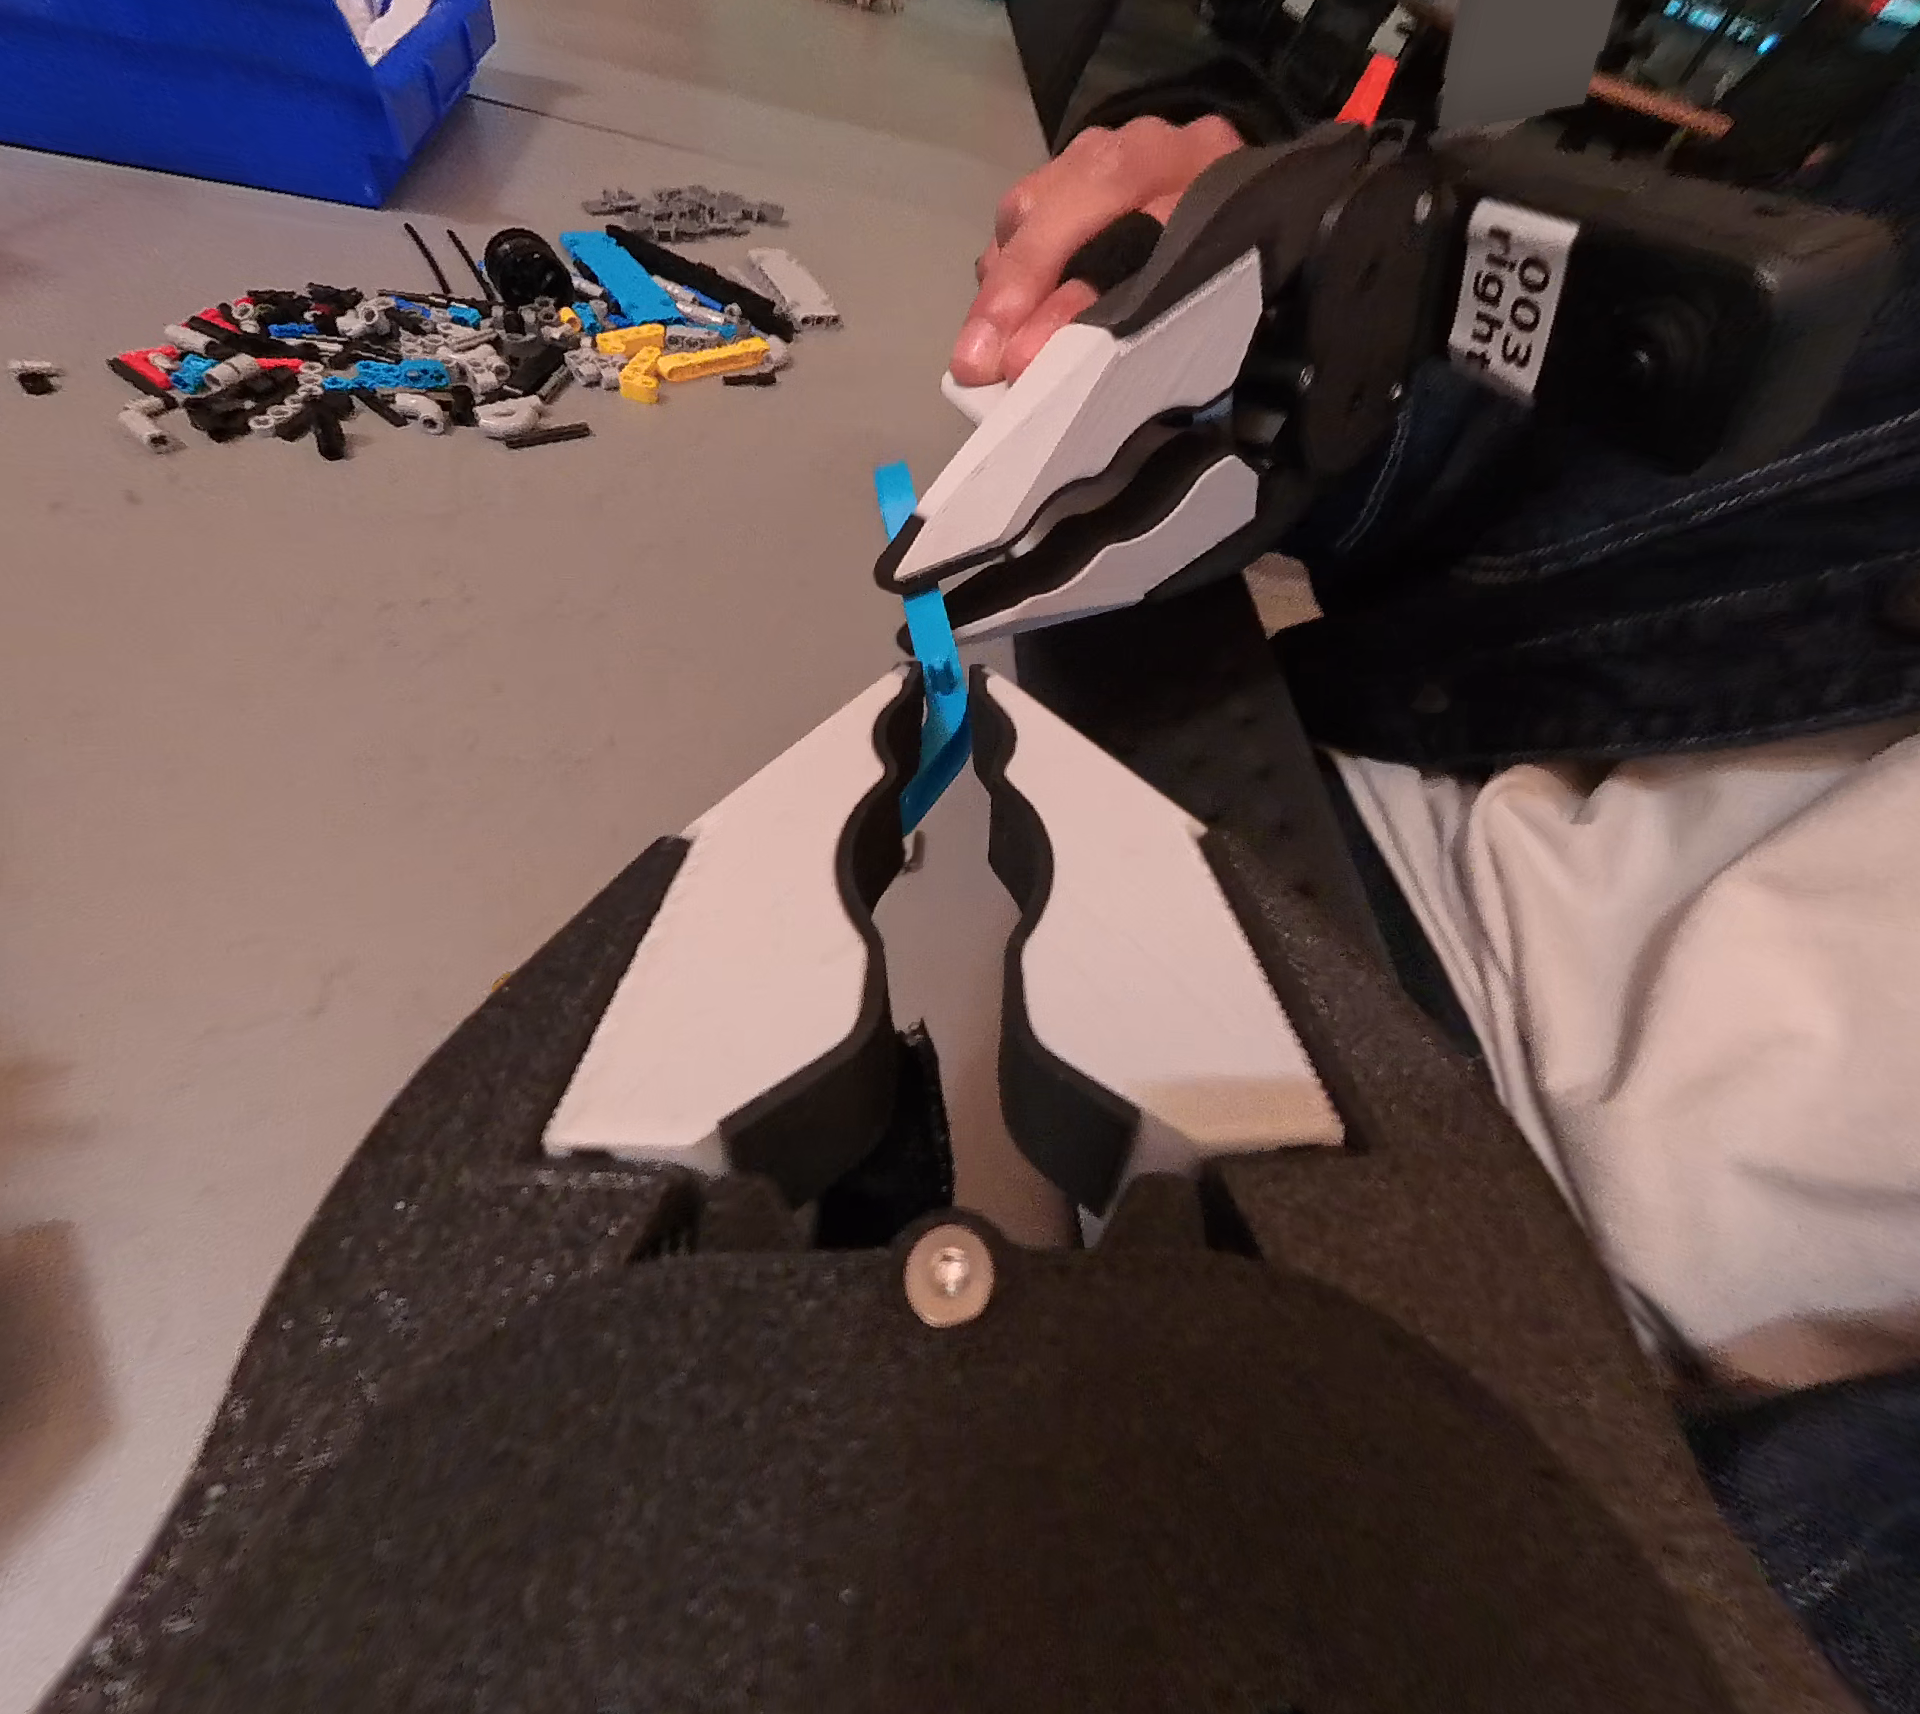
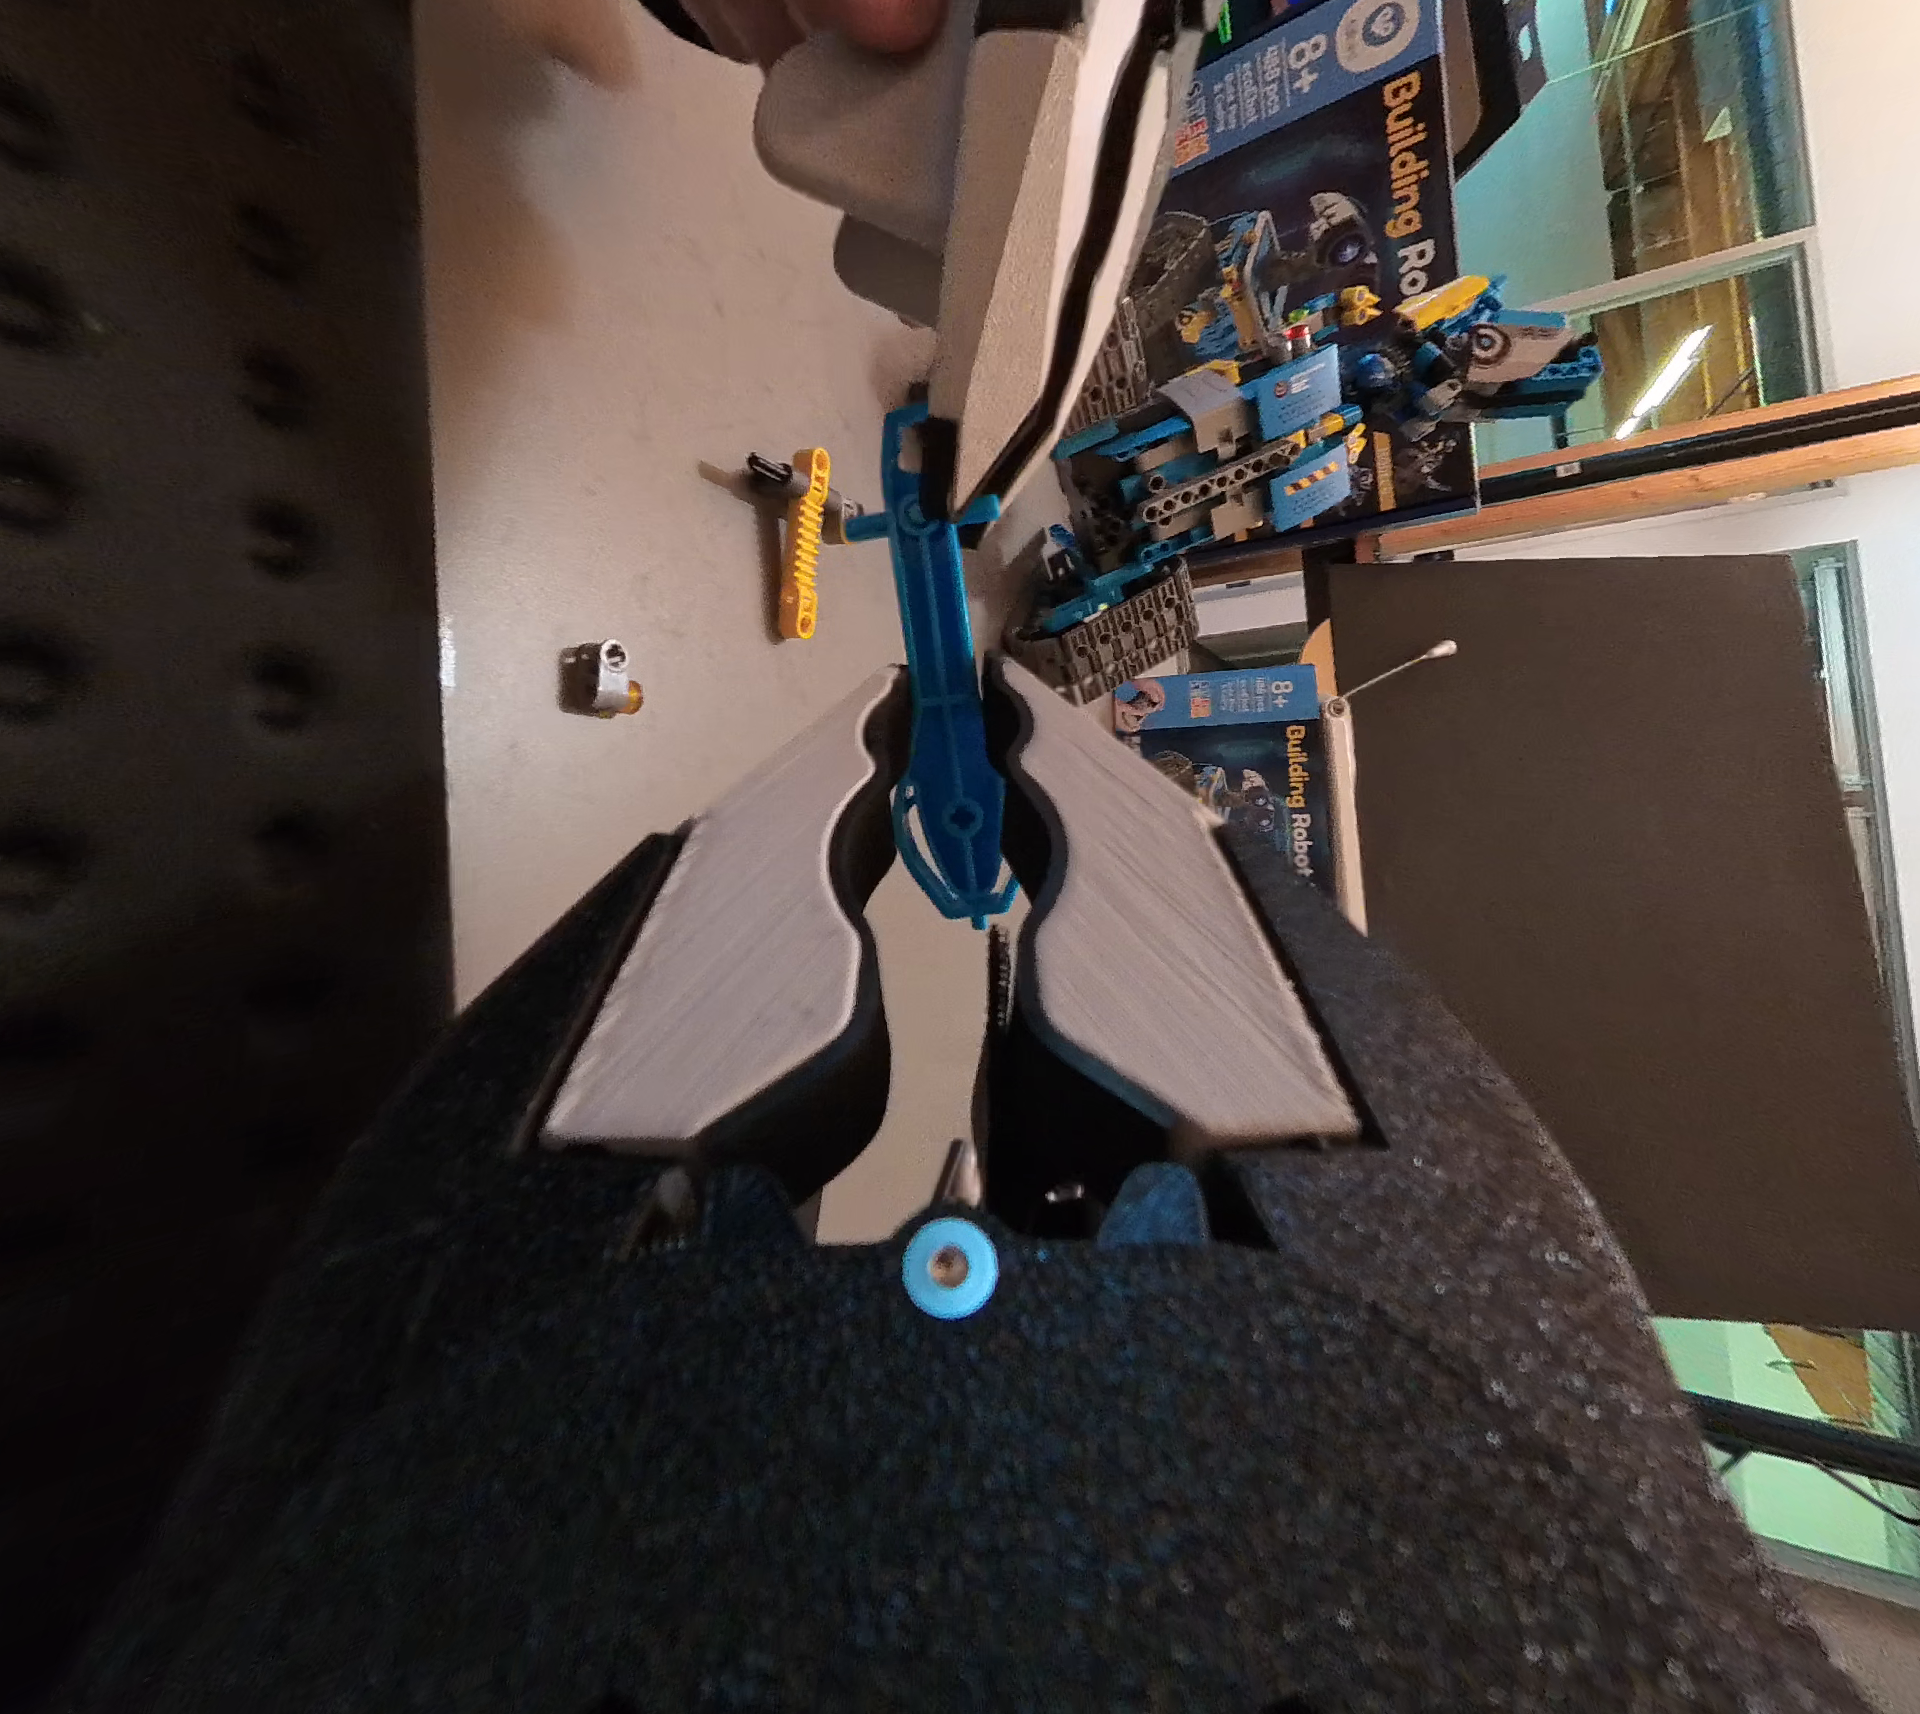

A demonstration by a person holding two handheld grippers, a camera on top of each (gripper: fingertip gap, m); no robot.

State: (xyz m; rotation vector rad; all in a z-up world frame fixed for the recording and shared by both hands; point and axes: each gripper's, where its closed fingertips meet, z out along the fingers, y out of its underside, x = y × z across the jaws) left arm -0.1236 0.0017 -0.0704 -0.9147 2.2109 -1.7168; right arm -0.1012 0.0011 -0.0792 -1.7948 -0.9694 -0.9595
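With both tools clamping blue strip [image 1: 932, 708], brick pile [image 1: 447, 345] beyond.

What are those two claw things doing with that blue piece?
A person holds a gripper in each hand, and both grip the same long blue piece above the grey table. The left gripper pinches one end, and the right gripper pinches the other. A pile of small building parts lies on the table near a blue bin. In the right view, a yellow beam and a small grey part lie on the table too.
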